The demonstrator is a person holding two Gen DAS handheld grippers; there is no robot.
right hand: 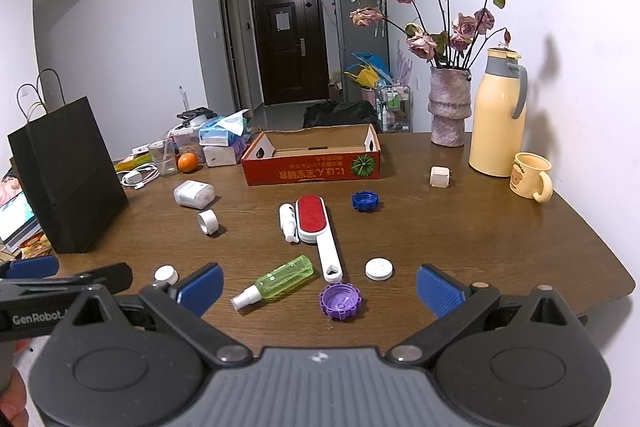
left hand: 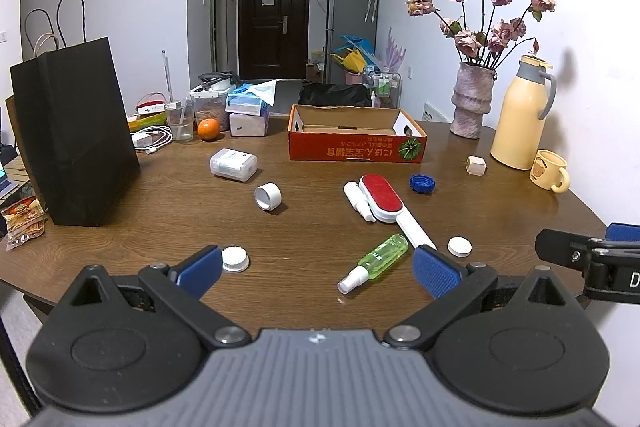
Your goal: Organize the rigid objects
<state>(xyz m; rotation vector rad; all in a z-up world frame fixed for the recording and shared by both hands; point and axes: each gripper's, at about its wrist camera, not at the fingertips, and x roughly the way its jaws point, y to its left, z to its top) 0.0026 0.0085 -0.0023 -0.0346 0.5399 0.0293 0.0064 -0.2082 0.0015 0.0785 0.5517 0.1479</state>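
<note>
Blue-padded grippers held wide over a cluttered wooden surface (left hand: 168, 227).

Left gripper (left hand: 318, 269) is spread wide and grips nothing; its left pad sits just beside a white cap (left hand: 235, 259), and the green spray bottle (left hand: 374, 262) lies between its fingers. Right gripper (right hand: 318, 287) is equally wide and empty, with the green spray bottle (right hand: 280, 281), a purple cap (right hand: 340, 301) and a white disc (right hand: 378, 269) lying between its pads. Farther back lie a red lint brush (right hand: 316, 227), a blue cap (right hand: 365, 201) and an open red cardboard box (right hand: 312, 163).
</note>
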